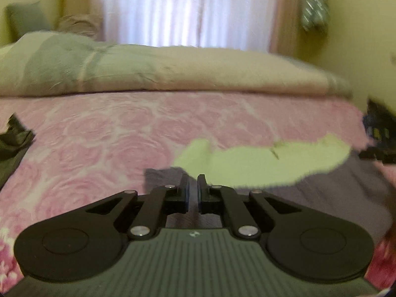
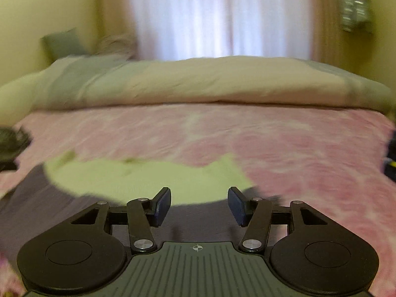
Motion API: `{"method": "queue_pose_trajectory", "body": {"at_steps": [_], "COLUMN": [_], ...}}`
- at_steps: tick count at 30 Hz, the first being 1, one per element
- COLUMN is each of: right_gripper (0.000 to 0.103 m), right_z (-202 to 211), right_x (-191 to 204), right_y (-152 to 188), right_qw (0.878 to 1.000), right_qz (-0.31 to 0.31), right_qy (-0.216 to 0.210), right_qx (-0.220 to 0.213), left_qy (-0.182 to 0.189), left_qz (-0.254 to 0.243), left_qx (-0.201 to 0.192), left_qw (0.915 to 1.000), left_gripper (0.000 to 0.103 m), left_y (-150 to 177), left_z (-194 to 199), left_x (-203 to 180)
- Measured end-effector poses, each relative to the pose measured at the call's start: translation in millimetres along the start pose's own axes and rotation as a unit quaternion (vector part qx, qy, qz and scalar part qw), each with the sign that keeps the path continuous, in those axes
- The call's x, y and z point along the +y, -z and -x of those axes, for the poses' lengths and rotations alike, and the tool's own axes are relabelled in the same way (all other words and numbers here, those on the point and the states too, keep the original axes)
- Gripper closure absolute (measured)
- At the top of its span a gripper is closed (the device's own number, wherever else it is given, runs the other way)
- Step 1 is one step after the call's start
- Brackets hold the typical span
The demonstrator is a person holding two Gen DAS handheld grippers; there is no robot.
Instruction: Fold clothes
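Pink rose-patterned bedspread (image 1: 123, 133) covers the bed before us, a folded beige duvet (image 1: 185, 71) behind it. Our left tool (image 1: 193, 185) is pinched nearly closed at the edge of the grey garment with pale green lining (image 1: 262, 163); whether it grips cloth, we cannot tell. Our right tool (image 2: 199, 203) gapes wide over the same garment.

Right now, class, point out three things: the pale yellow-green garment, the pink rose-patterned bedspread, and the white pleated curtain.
Pale yellow-green garment (image 1: 262, 165): left wrist view, middle of cloth.
Pink rose-patterned bedspread (image 1: 111, 133): left wrist view, bare patch.
White pleated curtain (image 2: 222, 17): right wrist view, centre folds.
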State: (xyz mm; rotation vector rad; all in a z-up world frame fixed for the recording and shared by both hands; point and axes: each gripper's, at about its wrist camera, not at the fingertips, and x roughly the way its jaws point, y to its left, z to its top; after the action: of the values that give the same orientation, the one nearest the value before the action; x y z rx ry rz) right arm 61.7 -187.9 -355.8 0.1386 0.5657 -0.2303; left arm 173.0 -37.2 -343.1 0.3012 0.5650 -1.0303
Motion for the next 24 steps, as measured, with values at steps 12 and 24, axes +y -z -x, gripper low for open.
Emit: {"method": "queue_pose_trajectory", "body": {"at_steps": [12, 24], "right_gripper": [0.045, 0.045], "right_z": [-40.3, -38.4], "right_x": [-27.6, -36.0], "right_y": [12.7, 13.5], "right_qw": [0.999, 0.996], "right_qz": [-0.008, -0.010], "right_qy": [0.042, 0.076], "right_qx": [0.033, 0.044], "left_qy": [-0.017, 0.019], "left_qz": [0.033, 0.129], "left_qx": [0.014, 0.045], "left_qw": [0.9992, 0.9905], "left_gripper": [0.101, 0.100], "left_y": [-1.7, -8.5], "left_z": [-22.7, -88.5], "left_x": [10.4, 35.1]}}
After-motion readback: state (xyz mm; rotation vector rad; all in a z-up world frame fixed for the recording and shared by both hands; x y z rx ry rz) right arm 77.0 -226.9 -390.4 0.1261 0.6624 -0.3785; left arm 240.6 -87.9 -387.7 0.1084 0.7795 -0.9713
